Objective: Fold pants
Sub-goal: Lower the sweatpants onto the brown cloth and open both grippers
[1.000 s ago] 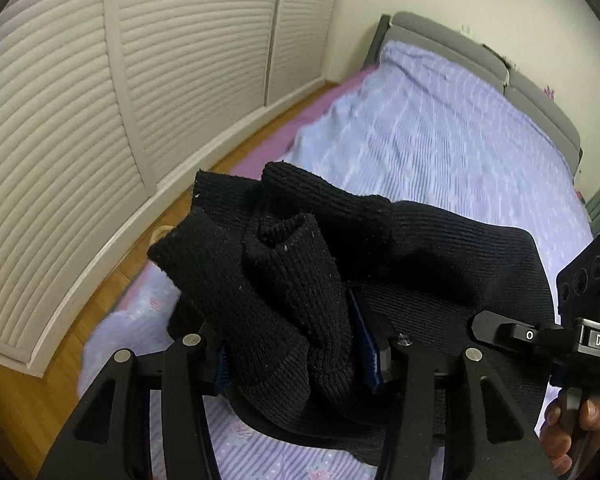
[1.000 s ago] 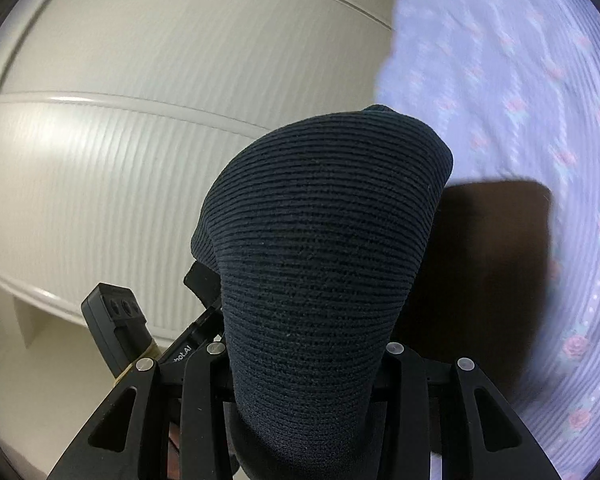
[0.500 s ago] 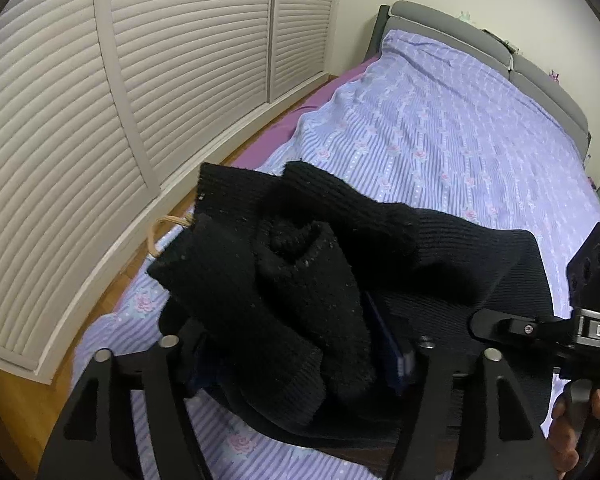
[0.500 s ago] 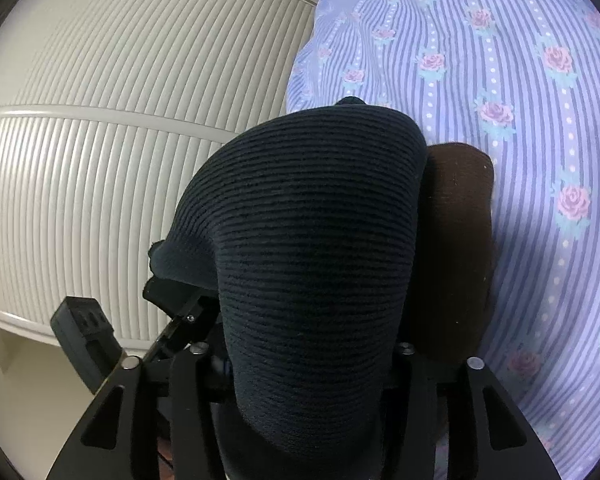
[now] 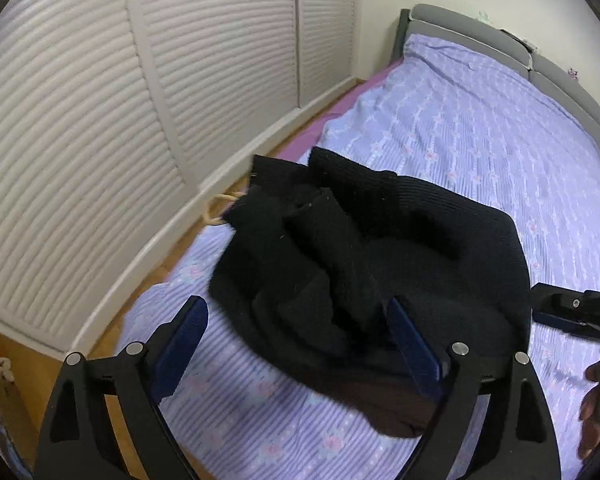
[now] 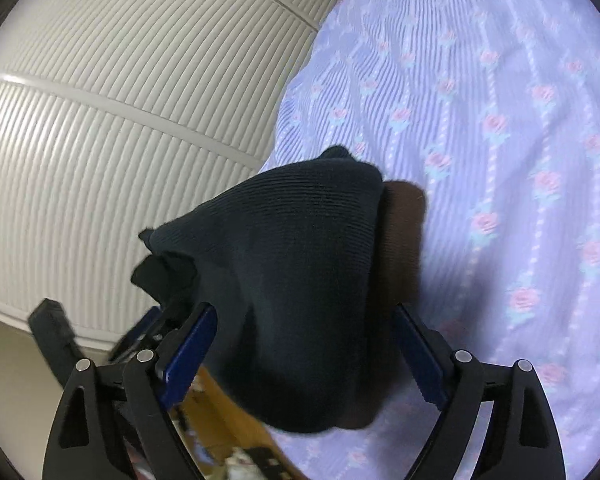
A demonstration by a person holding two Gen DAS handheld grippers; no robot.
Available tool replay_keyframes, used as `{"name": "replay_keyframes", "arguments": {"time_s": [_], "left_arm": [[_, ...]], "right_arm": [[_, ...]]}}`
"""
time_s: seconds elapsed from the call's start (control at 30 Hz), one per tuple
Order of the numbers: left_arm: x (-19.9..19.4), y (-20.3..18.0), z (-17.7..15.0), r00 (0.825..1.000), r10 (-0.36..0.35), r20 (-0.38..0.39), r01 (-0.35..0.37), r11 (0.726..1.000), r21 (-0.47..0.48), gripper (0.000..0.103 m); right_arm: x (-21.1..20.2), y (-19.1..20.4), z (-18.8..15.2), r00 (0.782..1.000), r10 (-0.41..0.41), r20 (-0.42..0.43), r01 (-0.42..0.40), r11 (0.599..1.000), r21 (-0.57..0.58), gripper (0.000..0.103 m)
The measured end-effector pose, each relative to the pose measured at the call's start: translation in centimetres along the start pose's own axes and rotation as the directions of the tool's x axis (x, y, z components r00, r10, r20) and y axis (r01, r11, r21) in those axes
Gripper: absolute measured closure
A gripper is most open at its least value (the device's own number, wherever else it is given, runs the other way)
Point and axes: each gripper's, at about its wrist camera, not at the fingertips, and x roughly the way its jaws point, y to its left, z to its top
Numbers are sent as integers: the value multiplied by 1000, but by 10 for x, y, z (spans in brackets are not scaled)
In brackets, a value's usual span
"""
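Left wrist view shows the left claw [image 5: 296, 332] spread wide, its blue-padded fingers [image 5: 182, 342] standing apart on either side of the black knit pants [image 5: 364, 264] with no grip on the cloth. The pants lie bunched in a rumpled heap on the bed [image 5: 500, 128], near the edge that faces the white louvered closet doors [image 5: 148, 80], on a lilac striped sheet [image 5: 480, 152] printed with small roses. A grey headboard [image 5: 540, 56] closes the far end of the bed. At the right of this view sits the right claw [image 5: 568, 316], beside the pile. Right wrist view shows the right claw [image 6: 304, 340] also wide, the dark knit fabric [image 6: 300, 280] mounded between its parted fingers [image 6: 416, 356] but not pinched.
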Motion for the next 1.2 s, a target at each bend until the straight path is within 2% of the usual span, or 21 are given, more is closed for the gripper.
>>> {"name": "replay_keyframes", "arguments": {"time_s": [0.1, 0.2, 0.3, 0.4, 0.53, 0.63, 0.77, 0.93, 1.03, 1.2], "left_arm": [[-27, 0, -9, 999, 46, 22, -46, 999, 0, 8], [-56, -7, -19, 997, 62, 49, -62, 998, -1, 8], [-86, -24, -28, 996, 50, 74, -50, 999, 6, 8], [-109, -48, -37, 995, 28, 96, -31, 999, 31, 4], [-137, -94, -50, 992, -28, 123, 19, 997, 68, 2], [-150, -135, -65, 987, -58, 149, 45, 995, 87, 1], [-148, -191, -96, 980, -98, 175, 76, 989, 127, 1], [-126, -262, -141, 969, -195, 149, 166, 968, 186, 1], [-119, -301, -166, 956, -244, 160, 200, 948, 249, 1], [-118, -340, -194, 933, -295, 205, 217, 918, 332, 1]], "right_arm": [[-25, 18, -5, 992, -118, 50, 123, 986, -109, 11], [-41, 33, -8, 976, -189, 109, 209, 957, -204, 11], [-82, 42, -31, 952, -249, 178, 291, 917, -274, 11], [-122, 41, -48, 928, -282, 243, 348, 890, -295, 11], [-180, 24, -74, 881, -344, 325, 439, 851, -288, 11], [-227, -1, -97, 844, -395, 363, 496, 831, -250, 11], [-271, -56, -126, 795, -461, 394, 559, 808, -183, 11], [-309, -138, -168, 711, -540, 450, 637, 765, -89, 11], [-331, -182, -195, 672, -558, 486, 645, 764, -15, 11], [-352, -231, -235, 606, -578, 546, 650, 756, 79, 11]]}}
